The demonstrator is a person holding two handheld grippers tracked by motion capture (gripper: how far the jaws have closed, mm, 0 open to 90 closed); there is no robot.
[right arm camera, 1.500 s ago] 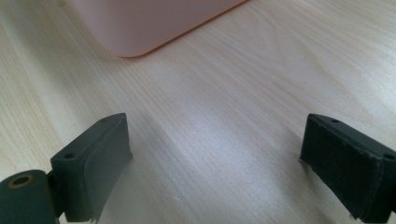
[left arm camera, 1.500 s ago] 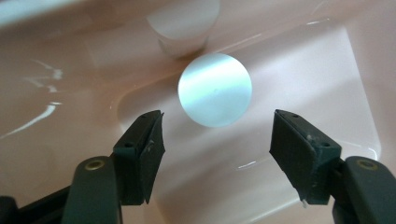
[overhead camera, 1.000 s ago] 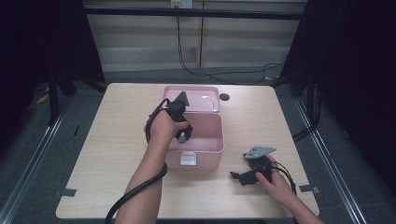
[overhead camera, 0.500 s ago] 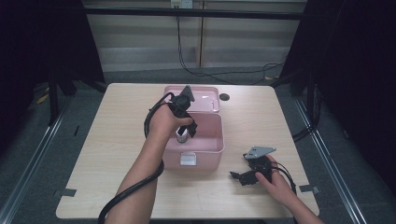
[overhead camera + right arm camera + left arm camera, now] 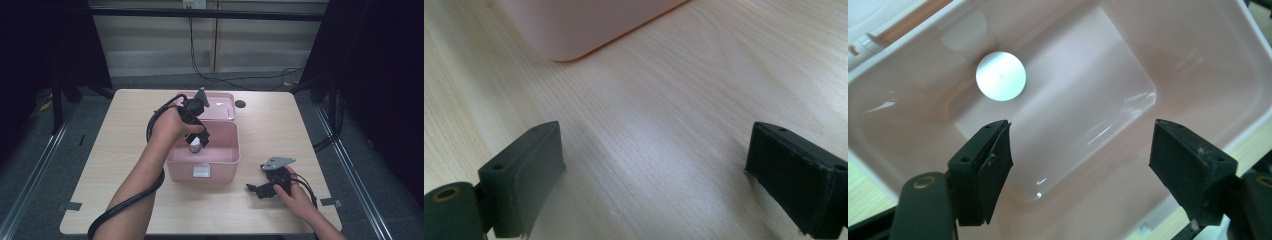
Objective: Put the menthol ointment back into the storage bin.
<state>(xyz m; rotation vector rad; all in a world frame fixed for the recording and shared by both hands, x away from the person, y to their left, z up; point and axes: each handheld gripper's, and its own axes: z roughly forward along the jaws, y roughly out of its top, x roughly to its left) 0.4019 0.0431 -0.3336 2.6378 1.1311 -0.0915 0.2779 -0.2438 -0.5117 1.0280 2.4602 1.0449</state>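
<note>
Pink box sits open at the middle of the counter, its lid folded back at the 12 o'clock side. Standing inside it, toward the 9 o'clock wall in the high view, is a small bottle with a white cap; in the left gripper view the cap lies past the jaw tips, at about 11 o'clock, touching neither pad.

Against the picture a second earlier, the left gripper sits higher over the box, and its jaws have just been opening; they now stand moderately apart with nothing between them but the box floor. I judge that the bottle has been let go inside the box and the placing step is done, so the hand is free to withdraw.

Right gripper rests on the counter at about 4 o'clock from the box, where it was a second ago, jaws wide and empty over bare wood.
</note>
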